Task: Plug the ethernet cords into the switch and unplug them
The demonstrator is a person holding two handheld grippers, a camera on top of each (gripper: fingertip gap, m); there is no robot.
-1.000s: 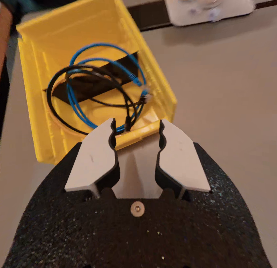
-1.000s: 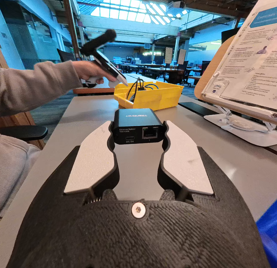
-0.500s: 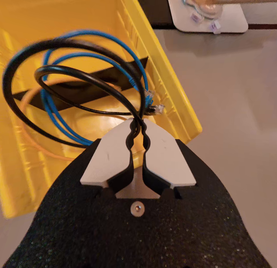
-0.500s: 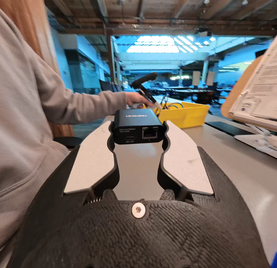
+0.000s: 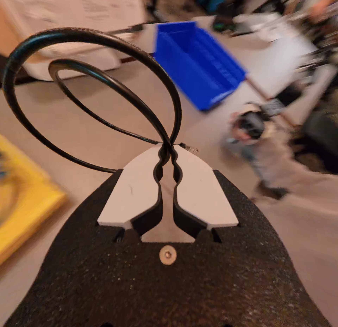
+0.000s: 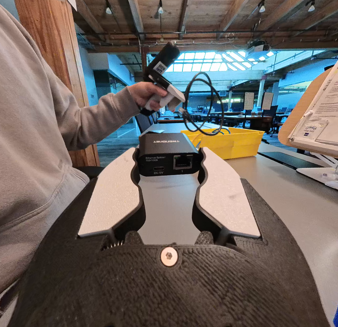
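My left gripper (image 5: 167, 147) is shut on a black ethernet cord (image 5: 95, 38) near one plug and holds it in the air; the cord coils in two loops above the fingers, its clear plug (image 5: 190, 149) pokes out to the right. In the right wrist view the left gripper (image 6: 180, 100) holds the cord (image 6: 212, 102) above the table, the plug (image 6: 183, 112) hanging down. My right gripper (image 6: 168, 153) is shut on a small black switch (image 6: 164, 153) resting on the grey table (image 6: 274, 190); its front port (image 6: 182, 161) faces my camera.
A yellow bin (image 6: 230, 140) with blue and orange cords stands behind the switch; its corner shows in the left wrist view (image 5: 23, 199). A blue bin (image 5: 193, 61) sits further along the table. A document stand (image 6: 314, 120) is at the right. A person's grey sleeve (image 6: 45, 135) fills the left.
My left gripper closed on the black cord in the yellow bin, lifted it out and swung it away from the bin. My right gripper kept its hold on the switch.
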